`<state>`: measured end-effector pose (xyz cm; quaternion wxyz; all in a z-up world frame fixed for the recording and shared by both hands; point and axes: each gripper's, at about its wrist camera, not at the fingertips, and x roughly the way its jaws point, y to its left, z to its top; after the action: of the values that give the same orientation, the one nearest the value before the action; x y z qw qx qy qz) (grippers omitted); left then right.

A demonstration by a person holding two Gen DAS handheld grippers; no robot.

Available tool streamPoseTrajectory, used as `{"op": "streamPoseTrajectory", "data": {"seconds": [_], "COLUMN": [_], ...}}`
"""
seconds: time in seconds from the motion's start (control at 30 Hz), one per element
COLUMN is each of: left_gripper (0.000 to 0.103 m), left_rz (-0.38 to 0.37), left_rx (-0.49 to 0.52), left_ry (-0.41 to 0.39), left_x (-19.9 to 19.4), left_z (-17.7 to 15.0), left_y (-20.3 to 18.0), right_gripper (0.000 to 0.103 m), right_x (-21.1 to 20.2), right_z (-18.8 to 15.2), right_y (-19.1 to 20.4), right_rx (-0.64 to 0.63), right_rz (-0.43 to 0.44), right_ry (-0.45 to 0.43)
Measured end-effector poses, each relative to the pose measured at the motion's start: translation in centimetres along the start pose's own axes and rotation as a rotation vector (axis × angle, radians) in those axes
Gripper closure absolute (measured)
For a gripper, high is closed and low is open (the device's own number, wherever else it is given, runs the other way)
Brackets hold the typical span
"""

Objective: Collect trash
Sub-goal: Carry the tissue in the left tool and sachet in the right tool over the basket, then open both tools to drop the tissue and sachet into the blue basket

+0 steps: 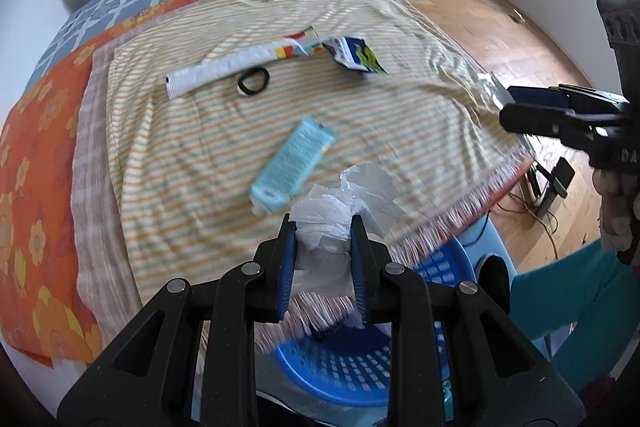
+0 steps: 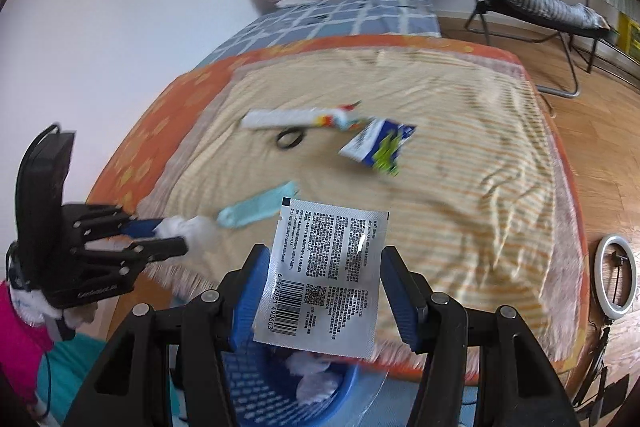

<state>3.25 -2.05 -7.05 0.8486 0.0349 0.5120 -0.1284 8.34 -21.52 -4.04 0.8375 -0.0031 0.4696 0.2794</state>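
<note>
Slipping is the main risk: the silver sachet (image 2: 326, 277) is pinched edge to edge between the right gripper (image 2: 326, 293) pads and could bow and pop out short of the blue basket (image 2: 256, 383) at the lower centre. The crumpled white plastic (image 1: 326, 227) is squeezed loosely in the left gripper (image 1: 324, 239), its jaws narrowed on it, and a loose tail could snag the blanket (image 1: 280, 131) fringe. Both grippers are angled steeply down near the bed edge, above the basket. A blue carton (image 1: 290, 163), a long wrapper (image 1: 240, 63), a torn packet (image 1: 354, 55) and a black ring (image 1: 253, 81) are left lying mid-frame on the blanket
</note>
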Motion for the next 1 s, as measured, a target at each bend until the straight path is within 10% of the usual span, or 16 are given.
{"op": "streamPoseTrajectory", "data": {"seconds": [1.0], "left_gripper": [0.079], "left_rz": [-0.029], "left_rx": [0.018], "left_ry": [0.168], "left_x": [3.8], "left_z": [-10.4], "left_y": [-3.2], "right_gripper": [0.042], "right_x": [5.0], "right_z": [-11.4], "right_y": [4.9], "right_rx": [-0.122], "right_rz": [0.076], "right_ry": [0.250]}}
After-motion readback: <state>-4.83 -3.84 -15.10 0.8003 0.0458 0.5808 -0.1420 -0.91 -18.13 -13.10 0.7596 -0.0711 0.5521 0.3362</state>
